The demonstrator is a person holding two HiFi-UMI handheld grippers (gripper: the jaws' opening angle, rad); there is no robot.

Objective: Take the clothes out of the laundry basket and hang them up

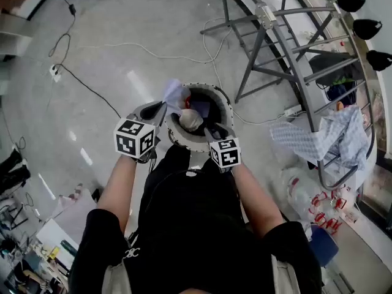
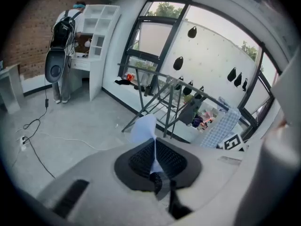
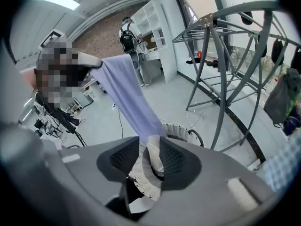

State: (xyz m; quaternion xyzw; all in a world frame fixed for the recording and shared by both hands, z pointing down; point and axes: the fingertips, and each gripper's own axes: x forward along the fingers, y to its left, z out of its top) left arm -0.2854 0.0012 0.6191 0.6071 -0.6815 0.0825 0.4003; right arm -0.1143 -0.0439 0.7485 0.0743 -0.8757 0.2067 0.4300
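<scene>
Softly draped lilac cloth (image 1: pixel 173 94) above round perforated basket (image 1: pixel 228 106)

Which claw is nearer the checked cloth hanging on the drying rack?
Right. The right claw is over the laundry basket, on the side toward the checked cloth; the left claw is farther off, past the basket's opposite rim.

The room looks like a robotics or data-recording lab, not a home. A bare polished grey concrete floor (image 1: pixel 135 23) runs throughout. Loose black cables (image 1: pixel 92 90) cross it to a white power strip (image 1: pixel 55 72). At the near left, a white desk (image 1: pixel 40 244) is crowded with small equipment. On the far side are a red brick wall (image 2: pixel 28 41), tall dark-framed windows (image 2: pixel 155 36) and a white open shelving unit (image 2: pixel 101 22). A person (image 2: pixel 63 46) stands at the shelving. A grey tubular metal drying rack (image 1: pixel 267 16) stands on the floor at the right.
</scene>
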